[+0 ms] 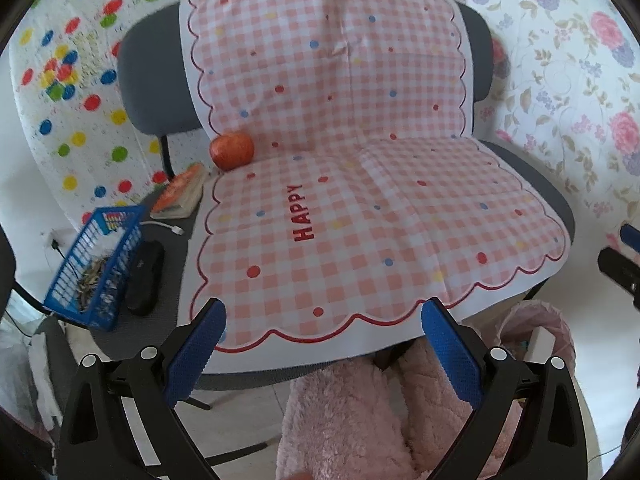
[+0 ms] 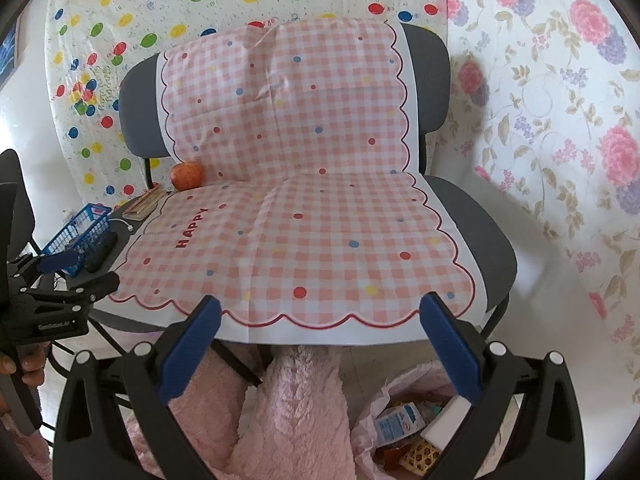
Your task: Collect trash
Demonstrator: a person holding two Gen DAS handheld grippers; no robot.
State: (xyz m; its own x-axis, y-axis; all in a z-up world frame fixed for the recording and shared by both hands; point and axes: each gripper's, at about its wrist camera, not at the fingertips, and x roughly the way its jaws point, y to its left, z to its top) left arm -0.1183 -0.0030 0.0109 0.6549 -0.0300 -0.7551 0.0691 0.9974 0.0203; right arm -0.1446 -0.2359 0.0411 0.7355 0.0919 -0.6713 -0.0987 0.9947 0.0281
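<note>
Blue-padded jaws gape empty on both the left gripper (image 1: pixel 322 344) and right gripper (image 2: pixel 320 342); the bag (image 2: pixel 404 432) of trash lies low right, nearer the right one.

Home room: grey upholstered chairs (image 2: pixel 480 216) under pink gingham plastic cloth (image 2: pixel 304 208), floral wall sheet (image 2: pixel 560 120), red apple (image 1: pixel 232 149).

the checked cover (image 1: pixel 360 200) on the chair looks like thin, smooth sheet with creases and a faint sheen. the chair (image 2: pixel 480 224) is matt grey cloth. the blue basket (image 1: pixel 94 256) is glossy plastic mesh. the pink trousers (image 2: pixel 296 420) are fluffy fleece. the apple (image 1: pixel 232 150) is smooth-skinned.
</note>
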